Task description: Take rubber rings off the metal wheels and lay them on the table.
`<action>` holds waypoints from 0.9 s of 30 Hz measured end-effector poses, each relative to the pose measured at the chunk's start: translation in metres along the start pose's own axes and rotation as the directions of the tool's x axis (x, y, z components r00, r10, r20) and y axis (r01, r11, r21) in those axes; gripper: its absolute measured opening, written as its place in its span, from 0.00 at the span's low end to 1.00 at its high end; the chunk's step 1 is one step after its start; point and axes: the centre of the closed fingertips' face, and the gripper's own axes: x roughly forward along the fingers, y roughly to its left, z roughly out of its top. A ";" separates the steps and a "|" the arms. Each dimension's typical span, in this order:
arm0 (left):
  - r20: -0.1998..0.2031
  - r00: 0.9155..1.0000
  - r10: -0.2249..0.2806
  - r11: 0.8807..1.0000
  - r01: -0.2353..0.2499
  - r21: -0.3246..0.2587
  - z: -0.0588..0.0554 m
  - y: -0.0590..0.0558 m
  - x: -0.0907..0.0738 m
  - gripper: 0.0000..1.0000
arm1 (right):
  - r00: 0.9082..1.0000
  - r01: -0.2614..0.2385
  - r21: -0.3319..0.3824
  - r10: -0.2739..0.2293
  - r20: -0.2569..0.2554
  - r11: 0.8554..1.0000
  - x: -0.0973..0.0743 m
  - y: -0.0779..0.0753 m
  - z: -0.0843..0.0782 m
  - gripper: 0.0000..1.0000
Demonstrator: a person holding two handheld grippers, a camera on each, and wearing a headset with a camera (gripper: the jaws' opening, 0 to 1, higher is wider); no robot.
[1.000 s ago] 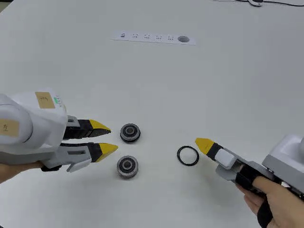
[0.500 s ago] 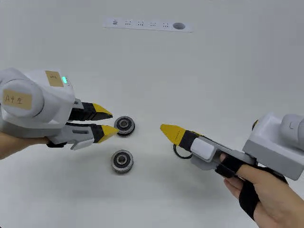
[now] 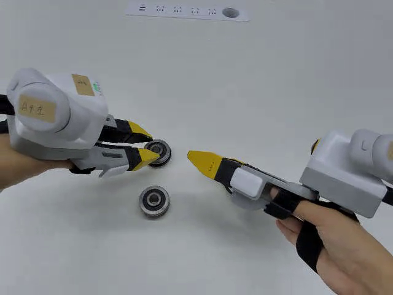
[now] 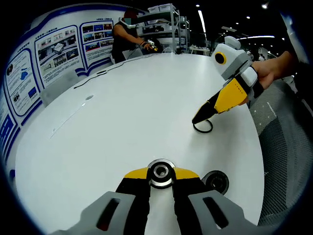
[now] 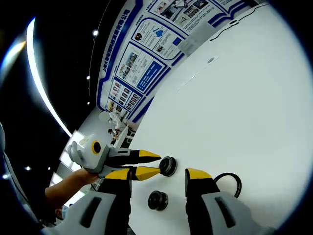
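1. While the left claw (image 3: 146,144) stands narrowly parted, its yellow tips sit on either side of the near edge of one wheel (image 3: 159,152). I cannot tell whether they press on it yet. I judge they are set there to pin the metal so it cannot roll.
2. Facing that wheel from the opposite side, the right claw (image 5: 160,175) is wide and holds nothing. Its yellow tip points at the wheel from near by, probably so it can hook the dark rubber band on the rim while the other claw holds the wheel in place.
3. A second wheel (image 3: 154,201) lies flat near the first, on the person's side of it, with neither claw touching it. Both wheels look to have dark bands on, so I reckon two rings are left to strip.
4. One loose ring (image 4: 203,132) lies flat on the table (image 3: 258,92), apart from the first wheel and just under the right claw. It is off its wheel and laid down as the task asks.
5. Tan tape labels on the left claw's body bear handwriting. The larger seems to begin with "A", but the rest is too small to read.
6. A power strip (image 3: 187,11) lies well beyond the wheel, and its markings are illegible. In the gripper views, blue-bordered posters (image 4: 54,54) on the wall carry print too fine to make out.
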 end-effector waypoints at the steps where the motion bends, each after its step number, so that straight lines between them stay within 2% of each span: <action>1: 0.000 1.000 0.000 1.000 0.000 0.000 0.000 0.000 0.000 0.18 | 1.000 -0.004 0.005 0.004 0.001 1.000 0.001 0.000 0.000 0.45; 3: 0.001 1.000 0.001 1.000 -0.001 -0.008 -0.001 0.002 0.002 0.17 | 1.000 -0.001 0.037 0.000 0.012 0.999 0.002 0.000 0.003 0.45; 21: -0.015 1.000 -0.022 1.000 0.022 0.001 -0.004 0.001 0.004 0.14 | 1.000 0.004 0.048 -0.005 0.018 0.999 0.001 -0.001 0.002 0.46; 27: -0.020 1.000 -0.023 1.000 0.022 -0.011 -0.006 0.001 0.004 0.13 | 1.000 -0.004 0.050 0.004 0.008 0.999 0.006 0.001 0.000 0.46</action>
